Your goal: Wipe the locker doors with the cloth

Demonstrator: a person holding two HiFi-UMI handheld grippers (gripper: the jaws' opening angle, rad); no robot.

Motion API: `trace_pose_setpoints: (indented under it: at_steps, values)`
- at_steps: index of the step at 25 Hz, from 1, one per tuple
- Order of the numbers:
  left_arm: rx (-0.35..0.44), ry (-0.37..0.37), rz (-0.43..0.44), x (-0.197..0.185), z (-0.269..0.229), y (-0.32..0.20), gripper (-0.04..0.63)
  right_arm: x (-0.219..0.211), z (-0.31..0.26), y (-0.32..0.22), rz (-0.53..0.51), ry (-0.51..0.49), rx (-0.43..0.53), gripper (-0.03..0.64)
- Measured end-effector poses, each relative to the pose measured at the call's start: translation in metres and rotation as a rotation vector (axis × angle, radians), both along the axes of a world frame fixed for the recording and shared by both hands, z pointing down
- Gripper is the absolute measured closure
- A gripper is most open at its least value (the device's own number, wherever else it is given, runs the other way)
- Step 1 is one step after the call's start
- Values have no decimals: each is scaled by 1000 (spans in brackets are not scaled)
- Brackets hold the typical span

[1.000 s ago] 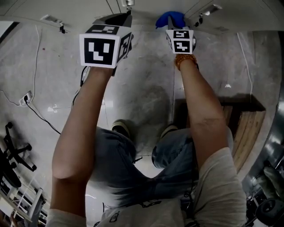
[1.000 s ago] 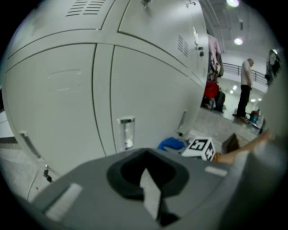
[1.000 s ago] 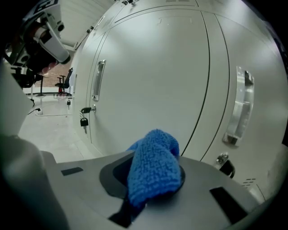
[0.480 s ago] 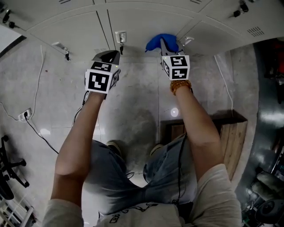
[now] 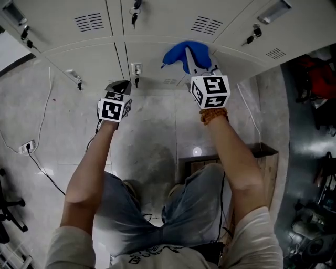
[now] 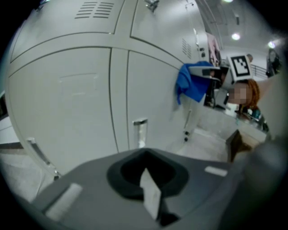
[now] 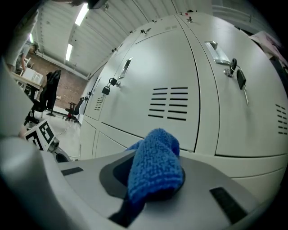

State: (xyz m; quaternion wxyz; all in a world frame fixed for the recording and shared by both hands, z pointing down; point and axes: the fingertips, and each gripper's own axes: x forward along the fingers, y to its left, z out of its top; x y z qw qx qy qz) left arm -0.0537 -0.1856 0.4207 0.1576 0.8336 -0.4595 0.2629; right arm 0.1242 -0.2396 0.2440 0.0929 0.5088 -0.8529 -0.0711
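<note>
A bank of pale grey locker doors (image 5: 152,23) fills the top of the head view. My right gripper (image 5: 195,62) is shut on a blue cloth (image 5: 182,52), which it holds up against the lockers where a lower door meets the vented doors above. In the right gripper view the cloth (image 7: 155,164) bulges out between the jaws of my right gripper (image 7: 153,182), close to a vented door (image 7: 175,76). Lower and to the left, my left gripper (image 5: 122,87) is shut on nothing. In its own view my left gripper (image 6: 146,182) points at a lower door (image 6: 67,108).
Keys (image 5: 135,11) hang from locks on the upper doors, and a metal latch (image 5: 136,69) sticks out beside the left gripper. A wooden crate (image 5: 265,163) stands on the floor at the right. A cable and socket (image 5: 27,147) lie at the left, and dark machinery (image 5: 315,84) stands far right.
Both grippers have risen and moved toward the lockers. The right gripper has carried the blue cloth up from the locker base to the doors. More of the locker doors now shows.
</note>
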Motion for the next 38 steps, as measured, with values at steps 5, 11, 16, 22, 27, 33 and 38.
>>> trace_pose_setpoints:
  at_steps: [5, 11, 16, 22, 27, 33, 38]
  values:
    - [10, 38, -25, -7, -7, -1, 592, -5, 3, 2, 18, -11, 18, 584]
    - [49, 90, -40, -12, -21, -3, 592, -40, 55, 0, 6, -18, -51, 584]
    - [100, 157, -76, -18, -49, -6, 592, -58, 56, 11, 7, -94, -77, 586]
    - [319, 224, -136, -8, -165, 14, 592, -75, -38, 63, -45, -250, -68, 584]
    - [425, 229, -107, 10, -233, 60, 592, -90, -96, 121, -136, -286, 18, 584]
    - [491, 221, -110, 13, -236, 84, 592, -87, -73, 144, -130, -352, -17, 586]
    - [497, 215, -116, 15, -231, 87, 592, -85, -73, 158, -122, -295, 25, 586]
